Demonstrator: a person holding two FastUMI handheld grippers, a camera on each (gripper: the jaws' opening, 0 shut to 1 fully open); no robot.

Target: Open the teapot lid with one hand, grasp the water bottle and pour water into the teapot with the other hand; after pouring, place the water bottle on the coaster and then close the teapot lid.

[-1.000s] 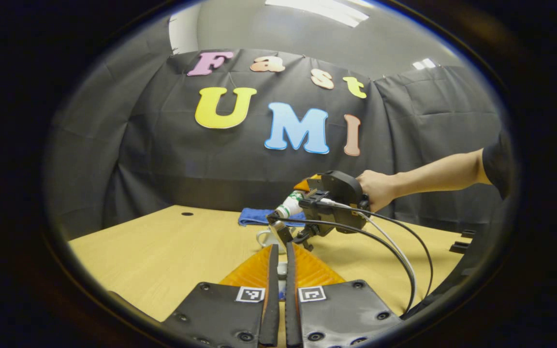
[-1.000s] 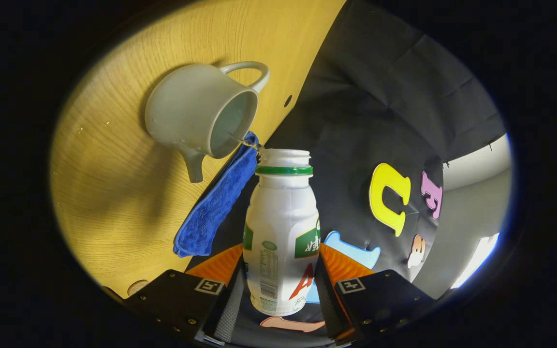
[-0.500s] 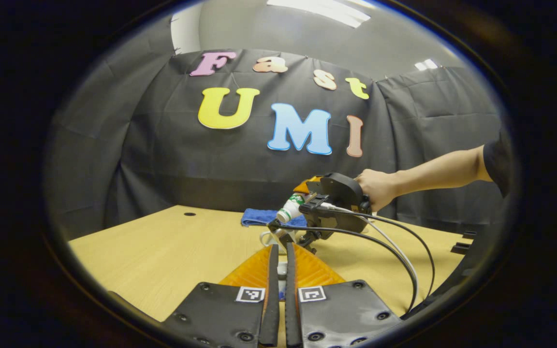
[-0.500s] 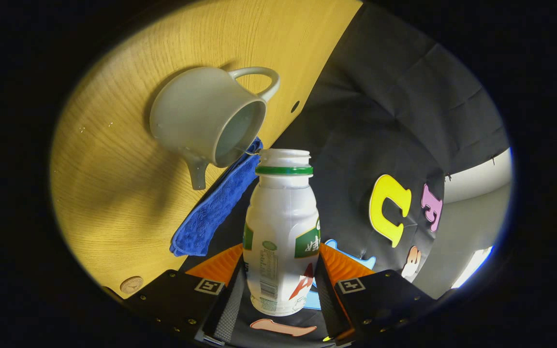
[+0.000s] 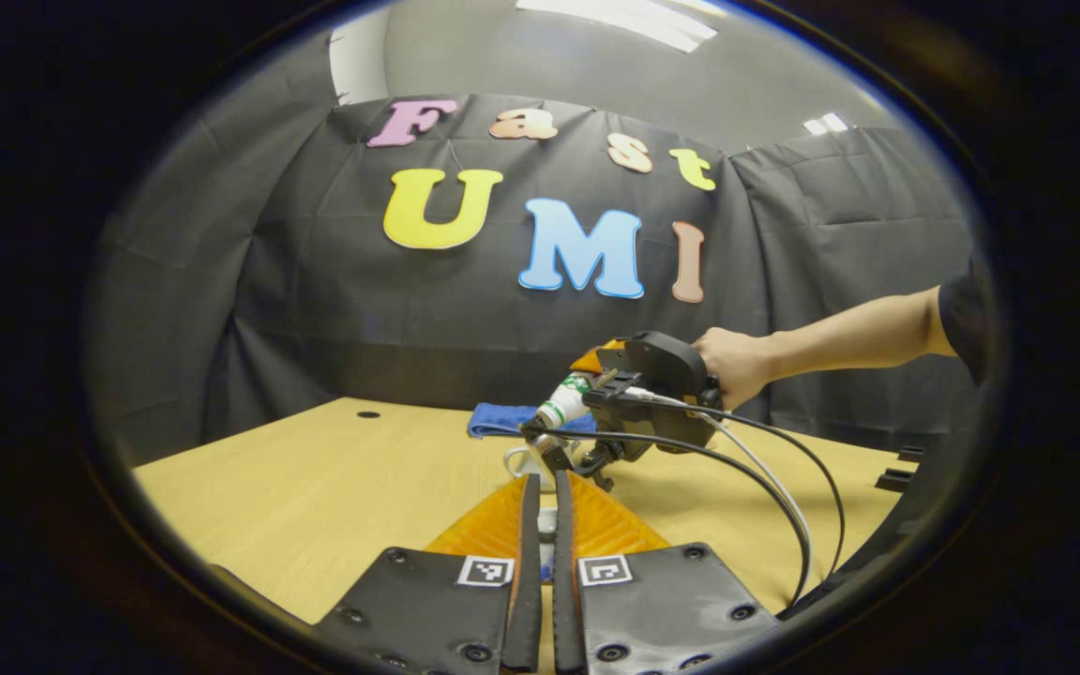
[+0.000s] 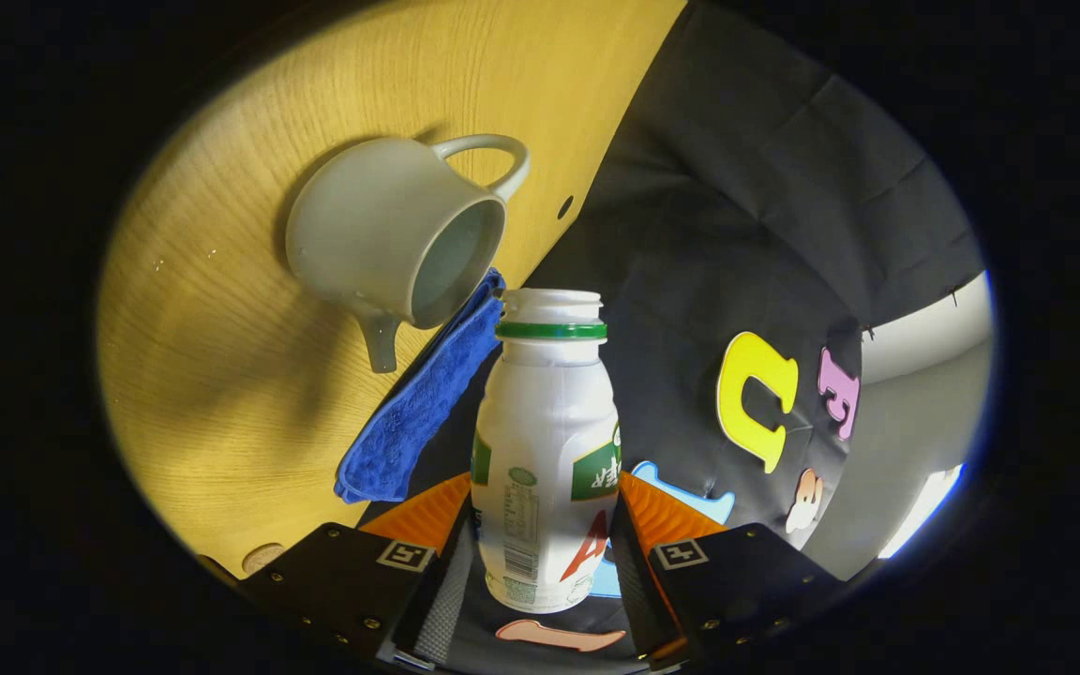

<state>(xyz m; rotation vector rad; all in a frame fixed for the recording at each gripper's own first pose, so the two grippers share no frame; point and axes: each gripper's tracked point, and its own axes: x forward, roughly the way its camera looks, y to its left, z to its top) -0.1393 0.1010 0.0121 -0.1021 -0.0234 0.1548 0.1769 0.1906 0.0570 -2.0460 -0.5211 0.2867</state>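
My right gripper (image 6: 545,492) is shut on a white plastic bottle (image 6: 545,422) with a green neck ring and no cap. The bottle is tipped over, its mouth close to the rim of the pale grey teapot (image 6: 390,234), which stands lidless on the wooden table (image 6: 221,375). In the left gripper view the same bottle (image 5: 562,403) slants down from the right gripper (image 5: 638,403) above the teapot (image 5: 523,460). My left gripper (image 5: 546,483) is low in front, its fingers nearly together with a small pale piece between them, which looks like the teapot lid.
A folded blue towel (image 6: 418,403) lies behind the teapot near the table's far edge. A small round wooden coaster (image 6: 263,557) sits at the table's edge. A hand (image 5: 737,367) holds the right gripper, with cables (image 5: 784,506) trailing down to the right.
The right gripper and bottle rocked slightly over the teapot's opening. The thin glint of water at the bottle's mouth seen earlier no longer shows. The left gripper stayed put.
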